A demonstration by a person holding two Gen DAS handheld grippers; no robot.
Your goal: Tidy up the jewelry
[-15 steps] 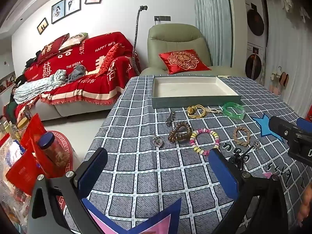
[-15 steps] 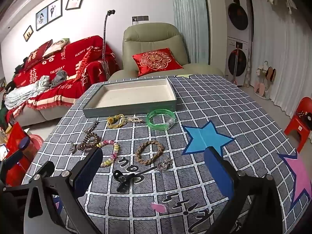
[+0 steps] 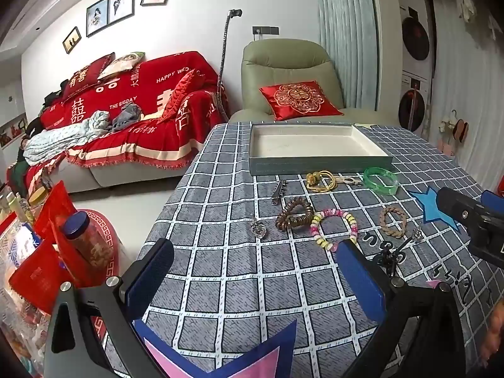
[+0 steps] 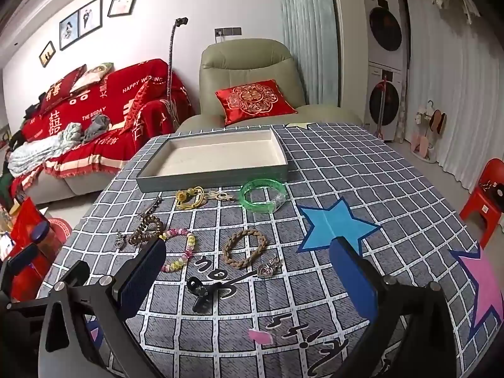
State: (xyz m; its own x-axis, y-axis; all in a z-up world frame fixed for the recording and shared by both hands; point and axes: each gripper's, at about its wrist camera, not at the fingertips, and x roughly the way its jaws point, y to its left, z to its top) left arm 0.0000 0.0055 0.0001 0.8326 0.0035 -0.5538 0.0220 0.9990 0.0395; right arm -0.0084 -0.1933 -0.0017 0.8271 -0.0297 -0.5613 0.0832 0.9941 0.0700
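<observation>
A shallow grey tray (image 3: 318,164) (image 4: 214,180) with a pale inside stands at the table's far side with nothing in it. In front of it lie a green bangle (image 3: 380,180) (image 4: 264,196), a yellow cord bracelet (image 3: 321,181) (image 4: 190,197), a brown coil hair tie (image 3: 294,213) (image 4: 146,230), a pastel bead bracelet (image 3: 334,227) (image 4: 179,249), a braided brown bracelet (image 3: 392,222) (image 4: 244,247), a heart pendant (image 3: 259,230), a hair clip (image 3: 278,190), a black clip (image 4: 201,289) and a silver brooch (image 4: 268,267). My left gripper (image 3: 255,278) and right gripper (image 4: 249,277) are open and empty above the near table.
The table has a grey checked cloth (image 3: 239,271) with blue and pink stars (image 4: 335,225). A green armchair (image 3: 289,75) and red sofa (image 3: 126,110) stand behind. Red bags and a jar (image 3: 82,239) crowd the floor at left. A red stool (image 4: 485,195) is at right.
Both grippers have shifted only slightly; the jewelry and tray lie as before.
</observation>
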